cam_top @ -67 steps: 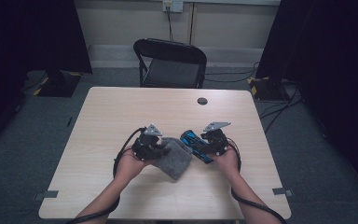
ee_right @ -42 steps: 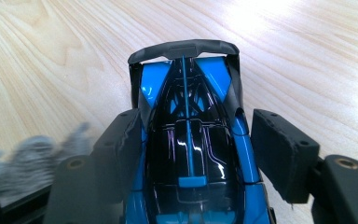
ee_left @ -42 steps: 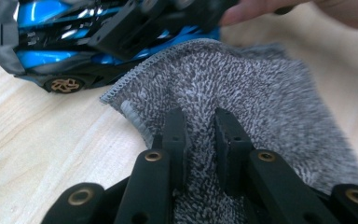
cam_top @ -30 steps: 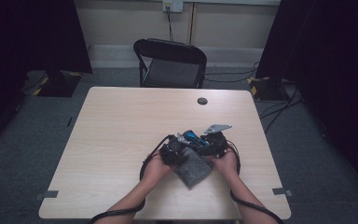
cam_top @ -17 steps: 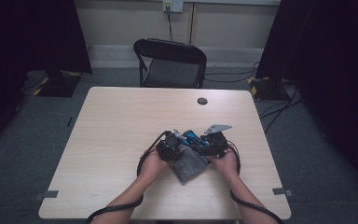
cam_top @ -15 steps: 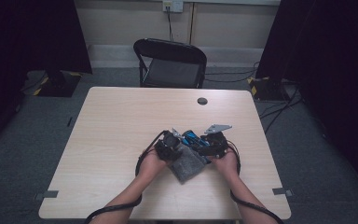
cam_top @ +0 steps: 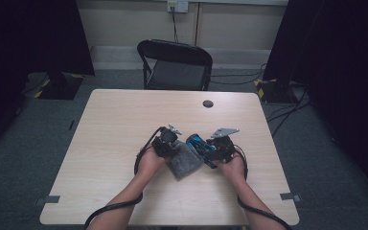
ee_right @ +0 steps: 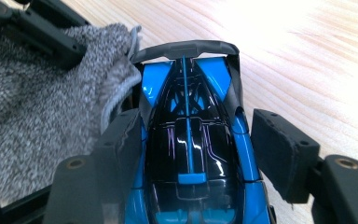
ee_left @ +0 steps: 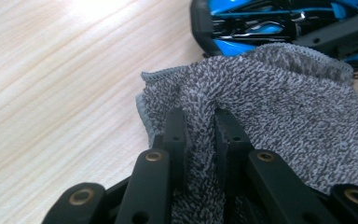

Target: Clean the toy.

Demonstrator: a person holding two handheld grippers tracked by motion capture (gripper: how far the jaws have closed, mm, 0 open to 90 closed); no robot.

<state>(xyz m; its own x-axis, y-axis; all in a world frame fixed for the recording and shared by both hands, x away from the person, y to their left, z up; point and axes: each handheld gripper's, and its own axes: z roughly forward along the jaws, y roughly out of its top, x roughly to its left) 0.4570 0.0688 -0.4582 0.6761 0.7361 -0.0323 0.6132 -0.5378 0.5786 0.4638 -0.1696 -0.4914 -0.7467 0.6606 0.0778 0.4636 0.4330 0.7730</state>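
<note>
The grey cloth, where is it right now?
In the high view the grey cloth lies on the table near its front middle, pinched by the left gripper, against the blue toy car.

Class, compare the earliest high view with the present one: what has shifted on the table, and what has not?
The left gripper, shut on the grey terry cloth, carried it rightward against the blue and black toy car. The right gripper kept the car between its jaws, in place. The light wooden table is unchanged.
</note>
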